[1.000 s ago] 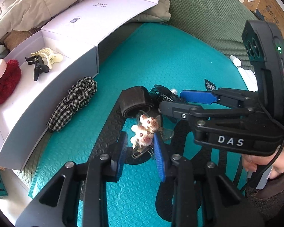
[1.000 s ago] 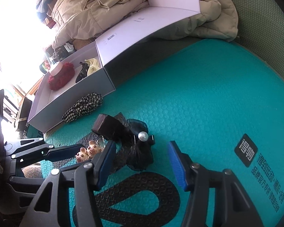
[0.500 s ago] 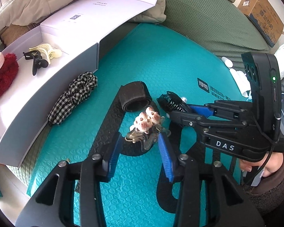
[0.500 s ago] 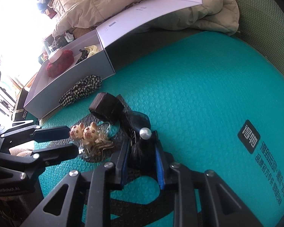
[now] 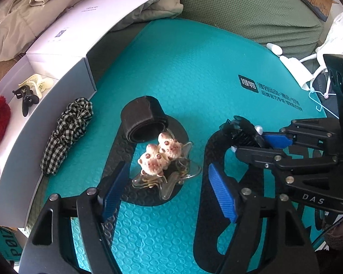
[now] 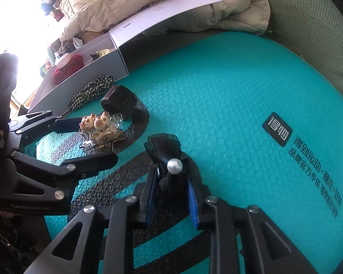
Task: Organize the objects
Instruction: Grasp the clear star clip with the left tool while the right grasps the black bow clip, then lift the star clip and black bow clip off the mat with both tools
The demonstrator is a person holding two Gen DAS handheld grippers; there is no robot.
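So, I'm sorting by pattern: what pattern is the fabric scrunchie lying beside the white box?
Black-and-white gingham check on the fabric scrunchie, clearest in the left wrist view.

A teal embossed mat is spread over a green quilted cover. Beige bedding is heaped behind, and glaring daylight is admitted at the left.

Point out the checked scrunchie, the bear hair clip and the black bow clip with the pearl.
checked scrunchie [image 5: 68, 134], left wrist view, middle of the fabric.
bear hair clip [image 5: 159, 156], left wrist view, between the bear heads.
black bow clip [image 6: 164, 147], right wrist view, bow above pearl.
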